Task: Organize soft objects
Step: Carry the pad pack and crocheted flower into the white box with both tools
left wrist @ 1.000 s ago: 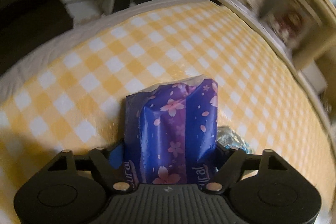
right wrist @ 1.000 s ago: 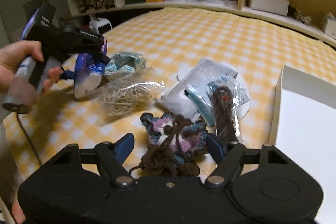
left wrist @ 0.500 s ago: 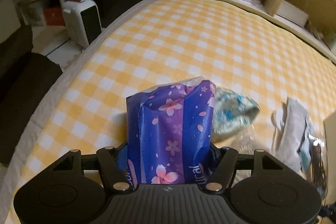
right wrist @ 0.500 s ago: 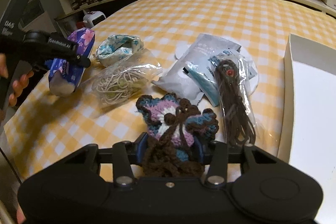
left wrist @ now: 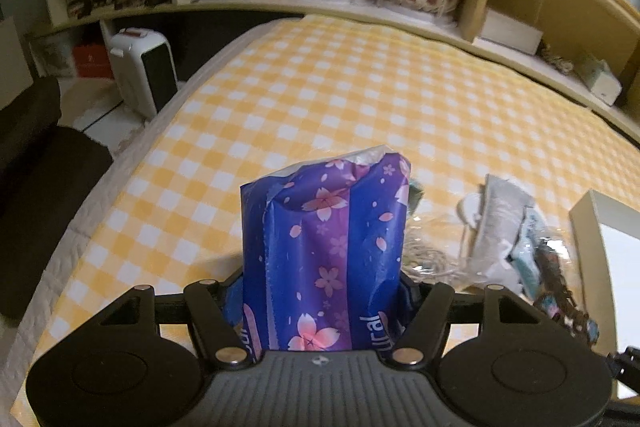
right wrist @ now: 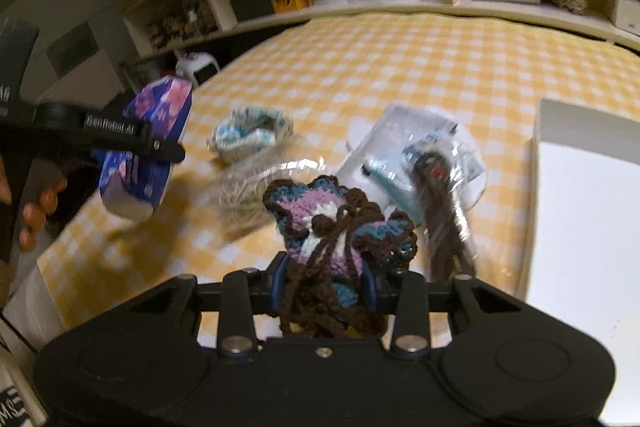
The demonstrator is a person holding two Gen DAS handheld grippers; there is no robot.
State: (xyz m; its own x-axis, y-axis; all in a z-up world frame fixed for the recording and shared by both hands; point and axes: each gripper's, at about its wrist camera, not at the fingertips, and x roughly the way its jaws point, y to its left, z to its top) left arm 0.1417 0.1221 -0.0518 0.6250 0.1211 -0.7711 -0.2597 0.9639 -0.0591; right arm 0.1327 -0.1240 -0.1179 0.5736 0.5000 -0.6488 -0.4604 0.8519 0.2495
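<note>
Left tool (left wrist: 320, 291) clamping purple floral pack (left wrist: 326, 251) lengthwise forward, right tool (right wrist: 326, 283) gripping crochet piece (right wrist: 336, 223).

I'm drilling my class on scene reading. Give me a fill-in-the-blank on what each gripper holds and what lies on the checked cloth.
1. The left gripper is shut on a purple pack printed with ____.
2. The right gripper is shut on a ____ piece of brown, blue and pink yarn.
3. At the right edge of the cloth stands a ____ box.
4. The pack is held ____ the cloth, not resting on it.

Missing words: flowers; crocheted; white; above
</note>
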